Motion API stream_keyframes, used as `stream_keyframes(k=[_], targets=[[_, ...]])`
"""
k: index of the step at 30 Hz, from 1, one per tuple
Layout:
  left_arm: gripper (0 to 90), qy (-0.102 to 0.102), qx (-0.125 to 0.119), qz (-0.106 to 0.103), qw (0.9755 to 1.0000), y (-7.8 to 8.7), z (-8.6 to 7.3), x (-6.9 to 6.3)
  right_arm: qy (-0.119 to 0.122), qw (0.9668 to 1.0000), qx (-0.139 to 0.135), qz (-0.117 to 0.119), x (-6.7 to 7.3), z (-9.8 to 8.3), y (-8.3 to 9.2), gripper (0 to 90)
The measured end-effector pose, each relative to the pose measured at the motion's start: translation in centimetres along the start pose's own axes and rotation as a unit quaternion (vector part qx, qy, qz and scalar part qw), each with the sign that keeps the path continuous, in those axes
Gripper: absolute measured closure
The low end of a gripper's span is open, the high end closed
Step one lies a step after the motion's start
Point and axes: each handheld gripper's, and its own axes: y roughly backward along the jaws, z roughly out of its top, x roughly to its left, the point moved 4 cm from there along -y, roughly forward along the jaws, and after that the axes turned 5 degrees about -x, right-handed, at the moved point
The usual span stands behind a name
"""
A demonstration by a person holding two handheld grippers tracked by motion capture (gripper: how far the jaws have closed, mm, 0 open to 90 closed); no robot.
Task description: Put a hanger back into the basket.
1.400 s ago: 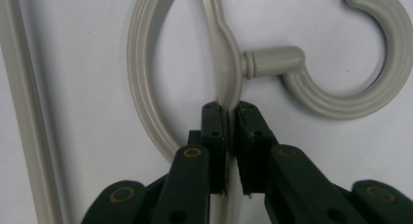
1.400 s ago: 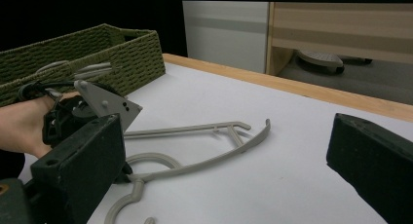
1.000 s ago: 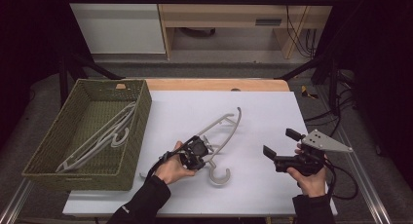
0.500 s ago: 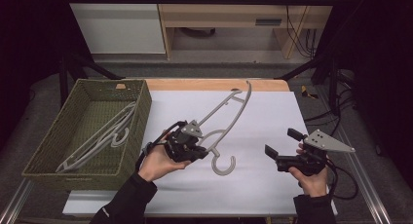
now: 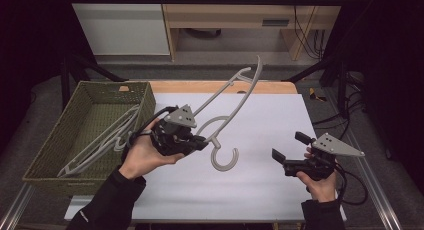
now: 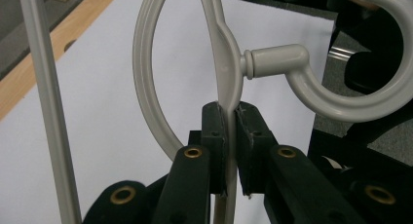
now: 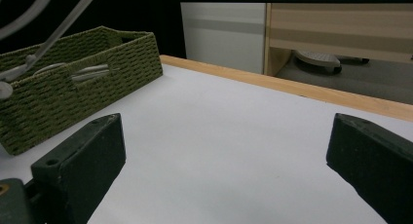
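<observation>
A grey plastic hanger (image 5: 235, 97) hangs in the air above the white table (image 5: 265, 120), its hook (image 5: 223, 160) pointing down and its far arm tilted up toward the back. My left gripper (image 5: 200, 144) is shut on the hanger's thin frame just beside the hook's neck. In the left gripper view both pads (image 6: 216, 131) press on that strip of the hanger (image 6: 272, 61). My right gripper (image 5: 289, 146) rests low at the table's right side, open, with nothing between its jaws (image 7: 224, 156).
A green woven basket (image 5: 95, 97) stands at the table's left edge with another grey hanger (image 5: 107, 135) lying in it. The right gripper view has the same basket (image 7: 117, 63) at its left. A wooden strip (image 5: 220, 86) borders the far edge.
My left gripper has lifted the hanger off the table and carried it up and to the left, toward the basket. The right gripper has stayed still.
</observation>
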Motion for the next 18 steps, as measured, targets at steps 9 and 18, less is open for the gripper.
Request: stream_keyframes(k=[9, 18], targets=[[83.2, 0.011, -0.005, 0.017, 0.9998, 4.0, 0.0, 2.1, 0.001, 1.0000, 0.001, 0.000, 0.0, -0.1, -0.2, 1.0], [83.2, 0.024, -0.001, 0.014, 0.9996, 7.0, -1.0, 4.3, -0.001, 1.0000, 0.002, 0.001, 0.1, -0.1, -0.2, 1.0]])
